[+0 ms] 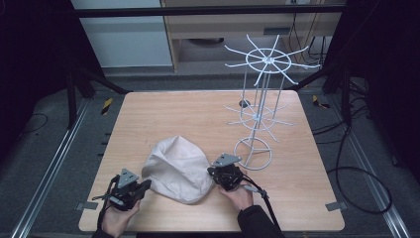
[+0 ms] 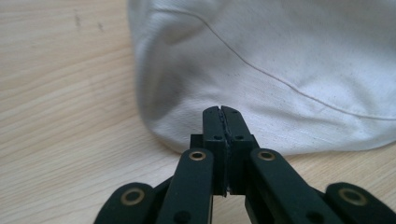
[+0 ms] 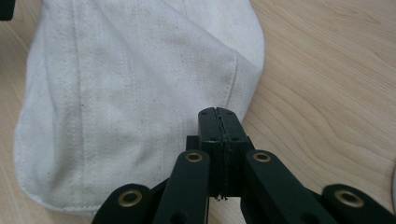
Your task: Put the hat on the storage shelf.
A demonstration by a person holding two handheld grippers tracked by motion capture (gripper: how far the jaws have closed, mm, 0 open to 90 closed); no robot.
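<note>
Cream cloth cap (image 1: 177, 168) (stitched, creased) between left gripper (image 2: 222, 112) and right gripper (image 3: 217, 113), jaws pressed together.

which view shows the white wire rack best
The high view: the white wire rack stands whole, upright on the table's far right, ring base to spoked top. The right gripper view catches a white sliver at its right edge, perhaps its base.

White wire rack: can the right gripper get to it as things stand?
Probably yes. The right gripper, jaws shut, sits beside the rack's base ring, with bare table between; the cloth cap lies on its other side.
</note>
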